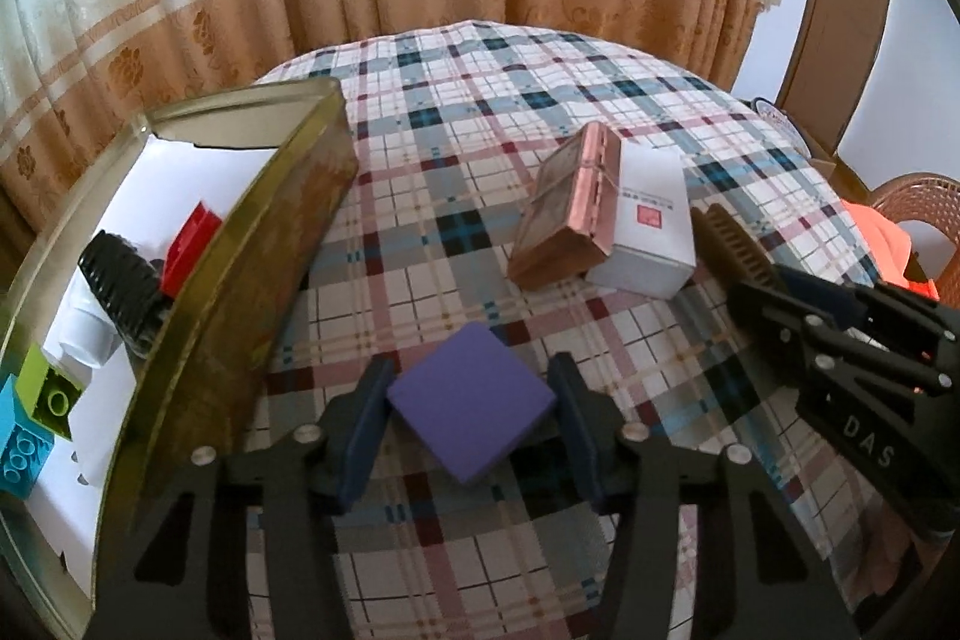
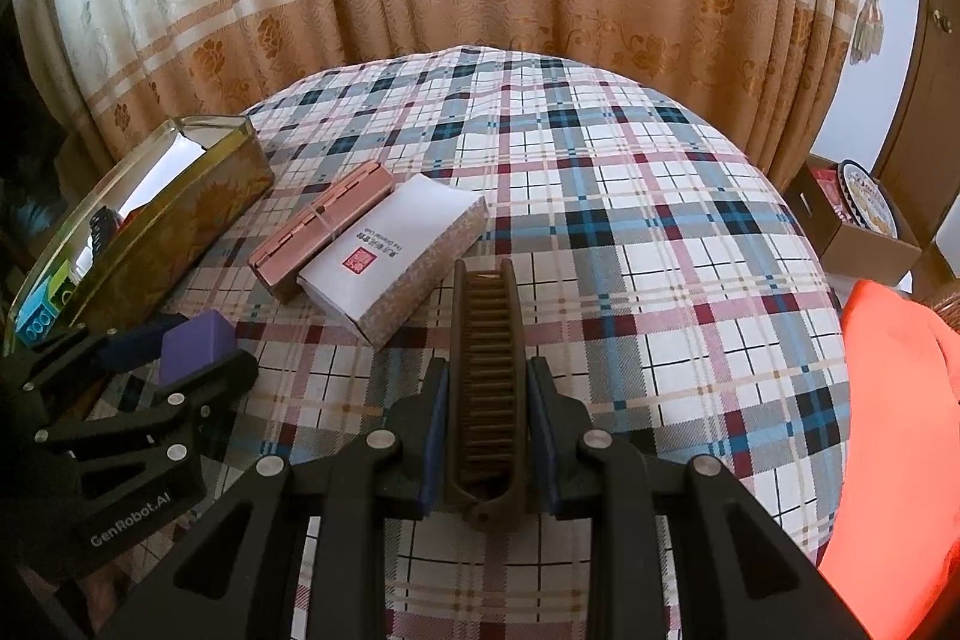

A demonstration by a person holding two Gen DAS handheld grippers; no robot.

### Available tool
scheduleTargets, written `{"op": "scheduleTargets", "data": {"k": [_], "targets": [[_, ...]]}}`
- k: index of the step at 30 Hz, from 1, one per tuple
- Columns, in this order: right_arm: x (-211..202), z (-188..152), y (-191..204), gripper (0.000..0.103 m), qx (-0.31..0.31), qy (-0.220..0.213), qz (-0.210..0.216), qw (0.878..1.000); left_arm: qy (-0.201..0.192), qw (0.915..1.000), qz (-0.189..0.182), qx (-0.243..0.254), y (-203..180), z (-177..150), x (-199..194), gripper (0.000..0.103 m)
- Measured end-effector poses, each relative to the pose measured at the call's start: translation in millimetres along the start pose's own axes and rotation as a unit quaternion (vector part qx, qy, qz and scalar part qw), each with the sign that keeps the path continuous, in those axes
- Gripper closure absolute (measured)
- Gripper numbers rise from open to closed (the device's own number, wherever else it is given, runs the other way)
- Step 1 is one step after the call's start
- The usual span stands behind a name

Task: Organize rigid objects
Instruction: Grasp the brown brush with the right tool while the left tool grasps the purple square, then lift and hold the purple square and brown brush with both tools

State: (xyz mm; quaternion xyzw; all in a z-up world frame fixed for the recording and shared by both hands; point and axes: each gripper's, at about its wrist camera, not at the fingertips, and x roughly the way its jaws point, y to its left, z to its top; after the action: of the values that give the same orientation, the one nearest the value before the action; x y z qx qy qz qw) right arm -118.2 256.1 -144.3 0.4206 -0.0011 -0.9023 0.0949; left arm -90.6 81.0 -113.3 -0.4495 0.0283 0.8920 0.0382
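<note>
The gold tin sits at the plaid cloth's left edge. Right of it lies a white box with a red seal. The "GenRobot.AI" left gripper pinches a purple block beside the tin; farther right, the right gripper is clamped on a brown comb.

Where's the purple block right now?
The purple block sits on the plaid tablecloth between the left gripper fingers, just right of the gold tin.
</note>
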Motion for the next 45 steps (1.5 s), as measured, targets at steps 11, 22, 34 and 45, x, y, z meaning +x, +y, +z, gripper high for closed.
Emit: {"op": "scheduleTargets", "data": {"k": [11, 22, 34, 45], "targets": [[-2, 0, 2, 0.075, -0.006, -0.006, -0.009, 1.0, -0.004, 0.9999, -0.004, -0.016, 8, 1, -1, 0.05], [-8, 0, 3, 0.075, -0.006, -0.024, -0.006, 1.0, -0.021, 0.9997, 0.002, -0.011, 7, 1, -6, 0.05], [-13, 0, 2, 0.075, -0.003, -0.04, -0.002, 0.999, -0.037, 0.9992, 0.001, -0.017, 10, 0, -12, 0.05], [-17, -1, 2, 0.075, -0.005, -0.053, -0.003, 0.999, -0.053, 0.9984, 0.007, -0.019, 11, -1, -18, 0.05]]}}
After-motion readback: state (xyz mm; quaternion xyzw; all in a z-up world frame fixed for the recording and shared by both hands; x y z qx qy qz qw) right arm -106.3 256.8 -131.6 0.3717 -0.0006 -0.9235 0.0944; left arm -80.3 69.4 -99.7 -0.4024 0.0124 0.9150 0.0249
